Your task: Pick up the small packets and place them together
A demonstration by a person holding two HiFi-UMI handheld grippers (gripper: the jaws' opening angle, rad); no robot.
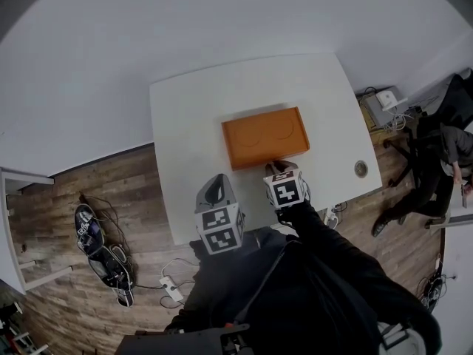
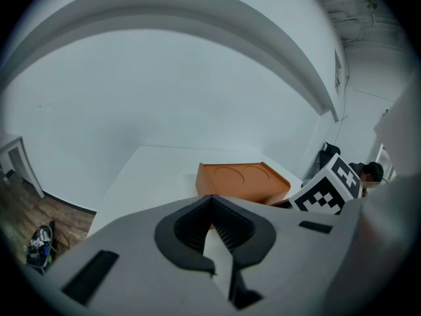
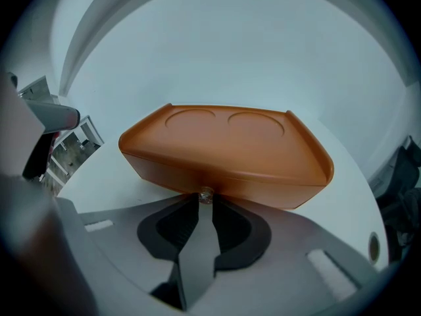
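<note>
Against the near long wall of the orange tray (image 3: 223, 157), the right gripper (image 3: 205, 204) pinches a small glossy packet (image 3: 206, 194) at its jaw tips, with the tray's length crosswise straight ahead, while the left gripper (image 2: 210, 199), closed and empty, sits farther back.

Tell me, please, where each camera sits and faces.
Head view: on the head, steeply down onto the table; left gripper, right gripper, dark sleeve show.
Left gripper view: on that gripper, facing the orange tray; shut jaws show.
Right gripper view: on that gripper, at the tray's edge; jaws pinch a small object.
All share the tray.
</note>
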